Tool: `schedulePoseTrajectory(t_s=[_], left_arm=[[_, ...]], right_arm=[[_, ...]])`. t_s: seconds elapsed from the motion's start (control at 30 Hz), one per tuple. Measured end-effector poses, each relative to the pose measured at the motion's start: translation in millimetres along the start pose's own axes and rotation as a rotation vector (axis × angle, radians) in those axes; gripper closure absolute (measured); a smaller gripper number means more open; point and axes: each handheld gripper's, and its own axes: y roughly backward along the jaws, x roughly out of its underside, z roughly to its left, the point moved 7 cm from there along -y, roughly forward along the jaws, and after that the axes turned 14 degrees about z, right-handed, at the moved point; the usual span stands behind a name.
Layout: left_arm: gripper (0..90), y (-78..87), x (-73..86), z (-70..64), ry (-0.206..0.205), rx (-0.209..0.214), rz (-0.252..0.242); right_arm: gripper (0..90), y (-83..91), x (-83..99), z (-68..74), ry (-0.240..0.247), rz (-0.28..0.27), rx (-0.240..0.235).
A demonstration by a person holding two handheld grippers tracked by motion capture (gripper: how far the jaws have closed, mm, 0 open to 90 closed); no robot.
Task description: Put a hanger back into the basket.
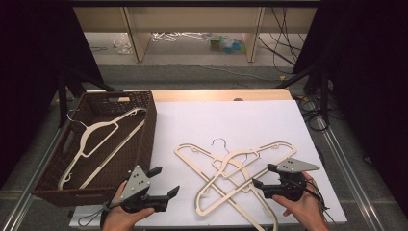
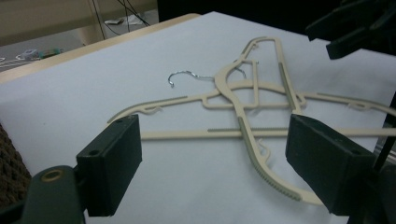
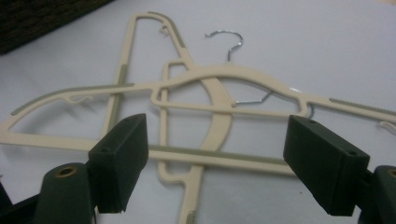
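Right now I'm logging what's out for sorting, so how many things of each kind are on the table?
Cream hangers on the white sheet: 2
Cream hangers in the basket: 1
Brown wicker baskets: 1
Total: 4

Grey floor [image 1: 192,72], perhaps wooden shelving [image 1: 139,38] behind.

High view: fixed overhead, faces forward and down, takes in whole table [image 1: 269,115]. Left gripper view: low, close, aimed across sheet. Right gripper view: low, closer. All 3 views share crossed hangers [image 1: 235,175] [image 2: 252,102] [image 3: 201,93].
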Motion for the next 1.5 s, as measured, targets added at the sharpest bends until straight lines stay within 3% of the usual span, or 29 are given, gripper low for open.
schedulePoseTrajectory(t_s=[0.13, 0.17, 0.23, 0.27, 0.4, 0.47, 0.53, 0.57, 0.6, 0.77, 0.83, 0.9, 1.07, 1.23, 1.27, 1.37, 1.5], left_arm=[[18.6, -9.0, 5.3, -3.3, 0.013, -0.009, 0.012], [18.6, -12.1, 7.2, -4.4, 0.008, -0.014, 0.019], [18.6, -18.8, 11.7, -7.5, -0.022, -0.005, 0.050], [18.6, -19.9, 11.9, -8.2, -0.026, -0.006, 0.053], [18.6, -22.2, 12.3, -10.8, -0.044, 0.004, 0.051], [18.6, -23.0, 13.7, -10.8, -0.046, 0.006, 0.056], [18.6, -22.9, 14.3, -11.3, -0.041, 0.007, 0.054], [18.6, -22.3, 14.9, -11.9, -0.044, 0.005, 0.058], [18.6, -22.2, 15.0, -12.4, -0.046, 0.008, 0.056], [18.7, -21.7, 14.1, -12.8, -0.038, 0.012, 0.048], [18.8, -21.9, 14.9, -12.2, -0.050, 0.010, 0.051], [19.0, -21.9, 15.2, -12.2, -0.053, 0.012, 0.052], [19.1, -23.6, 15.9, -13.8, -0.063, 0.026, 0.055], [19.3, -25.6, 16.8, -17.1, -0.071, 0.040, 0.064], [19.4, -25.8, 16.5, -17.9, -0.079, 0.041, 0.059], [19.7, -24.9, 16.3, -18.2, -0.080, 0.038, 0.065], [19.8, -24.3, 16.3, -18.4, -0.089, 0.041, 0.061]], right_arm=[[23.4, -3.5, 7.7, -8.0, -0.077, 0.044, 0.029], [23.4, -5.1, 10.4, -10.4, -0.083, 0.065, 0.018], [23.4, -7.7, 14.2, -14.9, -0.149, 0.075, 0.030], [23.4, -9.7, 14.4, -19.5, -0.149, 0.066, 0.043], [22.8, -15.3, 16.5, -29.7, -0.197, 0.116, 0.088], [23.0, -21.3, 15.7, -34.9, -0.201, 0.115, 0.099], [23.0, -21.9, 16.7, -36.3, -0.237, 0.150, 0.097], [22.8, -23.3, 15.4, -36.7, -0.259, 0.140, 0.098], [22.6, -24.9, 13.6, -39.1, -0.252, 0.125, 0.104], [20.8, -36.6, 6.9, -46.2, -0.298, 0.159, 0.179], [20.6, -43.2, 5.7, -46.5, -0.303, 0.194, 0.194], [21.4, -47.4, 5.6, -40.6, -0.355, 0.244, 0.202], [20.4, -56.2, 7.5, -41.9, -0.353, 0.304, 0.233], [20.4, -58.8, 8.0, -42.3, -0.393, 0.300, 0.218], [19.7, -60.1, 8.7, -43.7, -0.371, 0.300, 0.223], [18.2, -62.3, 7.2, -40.7, -0.394, 0.321, 0.226], [18.9, -61.8, 9.6, -39.8, -0.367, 0.344, 0.225]])
